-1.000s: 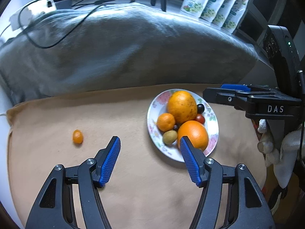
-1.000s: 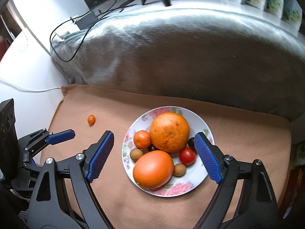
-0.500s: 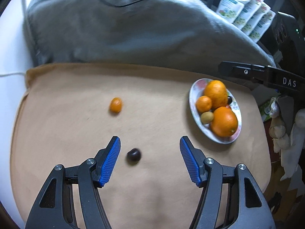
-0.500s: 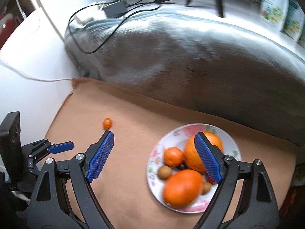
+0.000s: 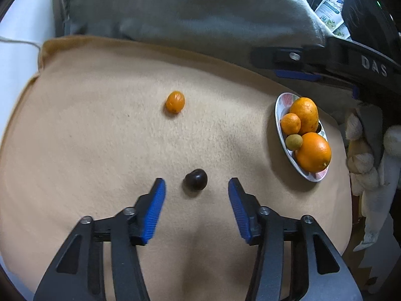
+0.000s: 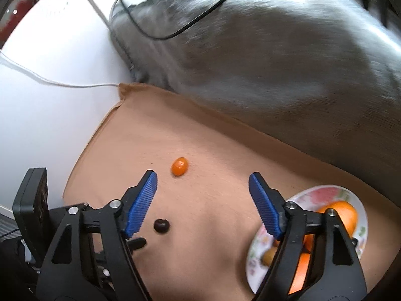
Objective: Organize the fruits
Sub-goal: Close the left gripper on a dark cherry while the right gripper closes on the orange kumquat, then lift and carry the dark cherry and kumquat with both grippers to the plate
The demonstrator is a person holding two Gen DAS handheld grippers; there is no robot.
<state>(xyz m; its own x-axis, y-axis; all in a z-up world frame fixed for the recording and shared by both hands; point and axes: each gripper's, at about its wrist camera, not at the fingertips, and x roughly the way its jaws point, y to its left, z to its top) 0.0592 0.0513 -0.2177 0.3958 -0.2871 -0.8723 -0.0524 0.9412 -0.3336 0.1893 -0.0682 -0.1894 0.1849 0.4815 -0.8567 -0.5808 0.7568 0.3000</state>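
A small dark round fruit [image 5: 196,179] lies on the tan cloth [image 5: 100,138], just ahead of my left gripper [image 5: 196,183], between its fingertips. The jaws are closing and the pads stand clear of it. A small orange kumquat [image 5: 175,101] lies farther up the cloth. In the right wrist view the kumquat [image 6: 179,166] sits a little ahead of my right gripper [image 6: 203,179], left of its middle; those jaws are closing too, with nothing between them. The dark fruit [image 6: 161,225] shows beside its left finger. A flowered plate [image 5: 282,105] at the right holds oranges and several small fruits.
A grey blanket [image 5: 188,12] is heaped along the cloth's far edge, with black cables [image 6: 200,17] across it. A white surface [image 6: 50,100] and a white cord lie left of the cloth. Food pouches [image 5: 330,10] stand at the back right.
Both grippers swung left, away from the plate, and sank toward the cloth. The dark fruit came between the left fingertips, the kumquat neared the right gripper. Both pairs of jaws have narrowed.
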